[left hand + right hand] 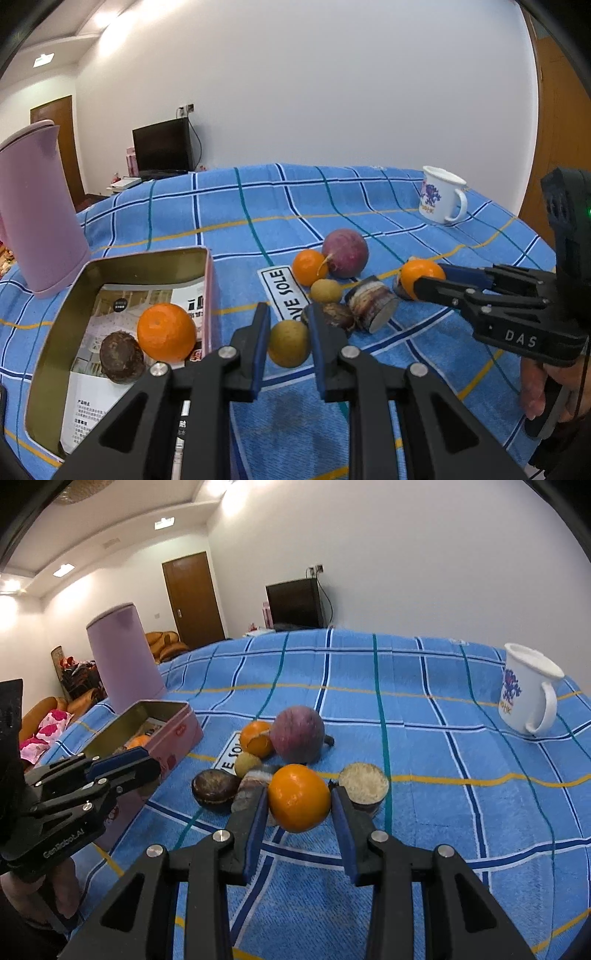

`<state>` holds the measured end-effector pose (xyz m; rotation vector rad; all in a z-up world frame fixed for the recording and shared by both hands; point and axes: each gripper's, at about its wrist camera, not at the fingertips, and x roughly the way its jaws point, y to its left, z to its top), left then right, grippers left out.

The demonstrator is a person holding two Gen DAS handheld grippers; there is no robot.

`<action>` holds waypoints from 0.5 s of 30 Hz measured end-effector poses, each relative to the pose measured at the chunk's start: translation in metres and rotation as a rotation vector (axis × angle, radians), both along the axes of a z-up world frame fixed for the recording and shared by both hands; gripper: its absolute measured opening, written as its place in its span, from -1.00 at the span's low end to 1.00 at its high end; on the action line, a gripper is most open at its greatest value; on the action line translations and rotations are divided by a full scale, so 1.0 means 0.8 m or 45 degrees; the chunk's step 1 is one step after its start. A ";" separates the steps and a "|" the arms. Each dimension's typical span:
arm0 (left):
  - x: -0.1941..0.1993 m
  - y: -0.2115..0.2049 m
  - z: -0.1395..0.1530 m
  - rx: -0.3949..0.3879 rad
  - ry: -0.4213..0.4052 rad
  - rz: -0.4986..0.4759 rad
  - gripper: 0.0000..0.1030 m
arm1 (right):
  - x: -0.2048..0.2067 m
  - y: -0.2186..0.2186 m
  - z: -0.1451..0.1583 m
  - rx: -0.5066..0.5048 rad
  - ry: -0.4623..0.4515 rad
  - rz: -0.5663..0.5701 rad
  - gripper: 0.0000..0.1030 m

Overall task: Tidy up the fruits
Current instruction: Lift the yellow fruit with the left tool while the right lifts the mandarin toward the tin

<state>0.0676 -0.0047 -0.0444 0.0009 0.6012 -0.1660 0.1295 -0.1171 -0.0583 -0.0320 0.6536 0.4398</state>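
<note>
A pink tin box point(55, 325) holds an orange point(166, 332) and a brown passion fruit point(122, 356). My left gripper point(286, 341) is open, its fingers on either side of a yellow-green round fruit point(289, 343) on the blue cloth. My right gripper point(300, 805) stands around an orange point(298, 797) and is closed on it; it also shows in the left wrist view point(421, 280). Loose fruit lie between: a purple round fruit point(298, 734), another orange point(255, 738), a small yellowish fruit point(248, 763), a brown passion fruit point(215, 787), and cut sugarcane pieces point(364, 784).
A pink kettle point(33, 210) stands at the left behind the tin. A white mug point(441, 194) stands at the far right. A "LOVE SOLE" label point(286, 295) lies on the checked tablecloth point(258, 206). The table's far edge runs below the wall.
</note>
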 end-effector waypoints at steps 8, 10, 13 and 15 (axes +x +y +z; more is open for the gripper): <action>-0.010 0.003 0.006 -0.032 -0.060 -0.012 -0.57 | -0.014 0.000 0.009 0.008 -0.084 0.009 -0.28; -0.012 0.003 0.007 -0.034 -0.073 -0.010 -0.56 | -0.017 0.001 0.010 0.007 -0.098 0.015 -0.28; -0.014 0.003 0.009 -0.034 -0.091 -0.011 -0.57 | -0.021 0.000 0.012 0.007 -0.121 0.020 -0.28; -0.015 0.002 0.009 -0.029 -0.100 -0.011 -0.57 | -0.024 0.000 0.013 0.008 -0.134 0.027 -0.28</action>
